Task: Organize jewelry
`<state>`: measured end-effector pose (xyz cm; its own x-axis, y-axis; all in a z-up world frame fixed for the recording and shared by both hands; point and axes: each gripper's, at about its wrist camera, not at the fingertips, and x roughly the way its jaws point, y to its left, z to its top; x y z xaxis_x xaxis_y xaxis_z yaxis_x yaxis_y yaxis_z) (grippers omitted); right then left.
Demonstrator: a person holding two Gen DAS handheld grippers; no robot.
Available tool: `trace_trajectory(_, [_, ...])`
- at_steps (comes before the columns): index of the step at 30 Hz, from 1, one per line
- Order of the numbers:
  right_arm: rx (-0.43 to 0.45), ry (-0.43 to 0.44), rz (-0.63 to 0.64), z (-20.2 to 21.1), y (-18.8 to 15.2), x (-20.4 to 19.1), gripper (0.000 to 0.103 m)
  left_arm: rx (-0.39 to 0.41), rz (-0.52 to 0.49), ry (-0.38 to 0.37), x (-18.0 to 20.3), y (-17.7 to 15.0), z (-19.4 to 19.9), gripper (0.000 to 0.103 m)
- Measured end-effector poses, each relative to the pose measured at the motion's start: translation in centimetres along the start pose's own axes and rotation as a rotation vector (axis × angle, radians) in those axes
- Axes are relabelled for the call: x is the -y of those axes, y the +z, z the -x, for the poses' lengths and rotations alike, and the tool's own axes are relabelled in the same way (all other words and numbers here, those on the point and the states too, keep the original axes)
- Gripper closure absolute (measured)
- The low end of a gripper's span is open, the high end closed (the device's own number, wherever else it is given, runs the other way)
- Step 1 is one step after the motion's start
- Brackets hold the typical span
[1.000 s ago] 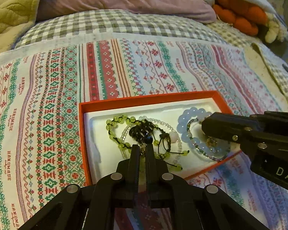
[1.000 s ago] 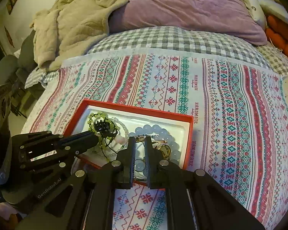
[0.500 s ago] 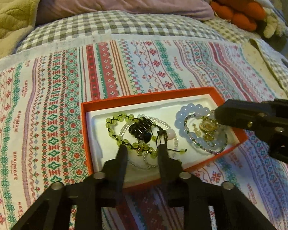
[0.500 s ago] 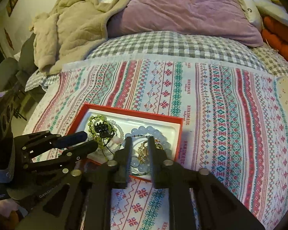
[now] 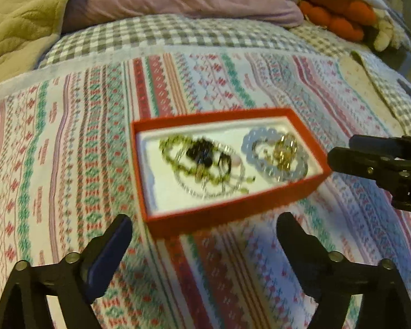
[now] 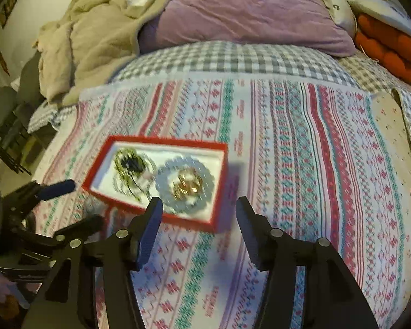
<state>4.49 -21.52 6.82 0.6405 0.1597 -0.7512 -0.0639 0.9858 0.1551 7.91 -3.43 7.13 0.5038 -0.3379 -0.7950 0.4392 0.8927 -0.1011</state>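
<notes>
An orange box (image 5: pixel 178 218) with a white lining lies on the patterned bedspread; it also shows in the right wrist view (image 6: pixel 161 141). Inside lie a green bead bracelet with black cord (image 5: pixel 183 156), a clear bead bracelet (image 5: pixel 194 189), a pale blue bead bracelet (image 5: pixel 276 172) and gold jewelry (image 5: pixel 283 150) within the blue ring (image 6: pixel 189 183). My left gripper (image 5: pixel 204 227) is open and empty, just in front of the box's near wall. My right gripper (image 6: pixel 198 205) is open and empty, in front of the box's near right corner; it shows in the left wrist view (image 5: pixel 342 153).
The striped bedspread (image 6: pixel 301 164) covers the bed. A grey checked sheet (image 5: pixel 178 33), a purple pillow (image 6: pixel 246 11), a beige blanket (image 6: pixel 90 44) and an orange plush (image 5: pixel 339 16) lie at the back. The bed's edge drops off at left (image 6: pixel 19 142).
Both grippers have opened from shut and drawn back out of the box. The jewelry they were at now lies in the box.
</notes>
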Motion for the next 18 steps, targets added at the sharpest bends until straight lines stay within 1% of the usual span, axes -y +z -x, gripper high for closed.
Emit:
trace_trajectory(2, [-0.015,-0.020,-0.009,-0.1,-0.7,0.2,0.034,-0.012,0.005,0.012,0.0,-0.8,0.3,0.008])
trace_trajectory(4, [-0.028,-0.035,-0.017,-0.2,-1.2,0.3,0.030,-0.023,0.004,0.026,0.2,-1.4,0.4,0.005])
trace_trajectory(5, [-0.047,-0.054,-0.019,-0.3,-1.6,0.4,0.026,-0.033,-0.001,0.032,0.2,-1.6,0.4,0.003])
trace_trajectory(6, [-0.063,-0.070,-0.020,-0.5,-1.9,0.4,0.019,-0.055,-0.011,0.048,0.3,-2.0,0.3,0.001])
trace_trajectory(7, [-0.078,-0.086,-0.019,-0.6,-2.2,0.4,0.015,-0.067,-0.016,0.064,0.4,-2.4,0.3,0.001])
trace_trajectory(8, [-0.093,-0.102,-0.016,-0.7,-2.6,0.4,0.009,-0.073,-0.016,0.072,0.3,-2.7,0.3,0.001])
trace_trajectory(10, [-0.110,-0.126,-0.004,-0.7,-3.5,0.3,0.006,-0.094,0.000,0.084,0.2,-3.5,0.2,0.001])
trace_trajectory(11, [-0.116,-0.141,0.006,-0.6,-4.0,0.1,0.002,-0.106,0.014,0.087,0.1,-3.8,0.1,0.001])
trace_trajectory(13, [-0.120,-0.156,0.017,-0.5,-4.6,-0.2,0.000,-0.119,0.040,0.092,-0.2,-4.4,0.1,0.001])
trace_trajectory(14, [-0.123,-0.161,0.024,-0.4,-5.1,-0.4,0.000,-0.123,0.050,0.109,-0.3,-4.6,0.2,0.001])
trace_trajectory(15, [-0.128,-0.164,0.027,-0.4,-5.4,-0.6,0.000,-0.123,0.055,0.142,-0.4,-4.9,0.4,0.001])
trace_trajectory(18, [-0.143,-0.164,0.028,-0.2,-6.4,-1.3,0.000,-0.106,0.068,0.195,-0.6,-5.3,1.3,0.001])
